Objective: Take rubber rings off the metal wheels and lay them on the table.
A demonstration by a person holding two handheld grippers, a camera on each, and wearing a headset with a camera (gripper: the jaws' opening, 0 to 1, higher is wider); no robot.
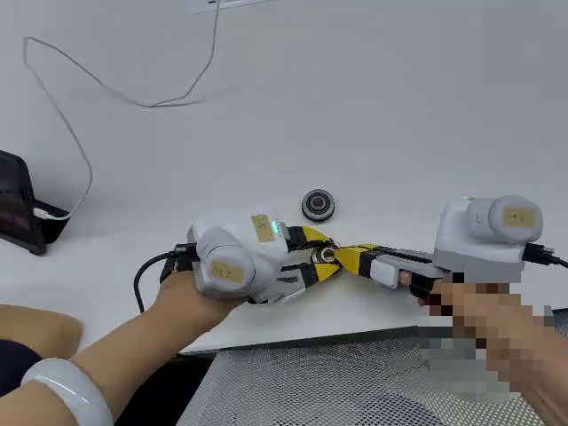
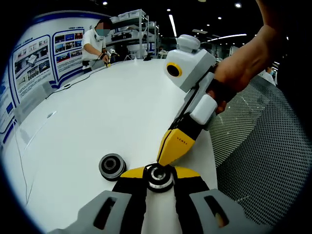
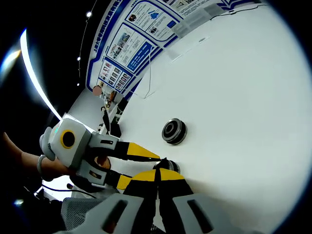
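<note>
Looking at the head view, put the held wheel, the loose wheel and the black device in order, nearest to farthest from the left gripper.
1. Held wheel: gripped between the left gripper jaws.
2. Loose wheel: lying on the table just beyond the jaws.
3. Black device: far off to the left, at the picture's edge.

3 close views around 1 wheel
</note>
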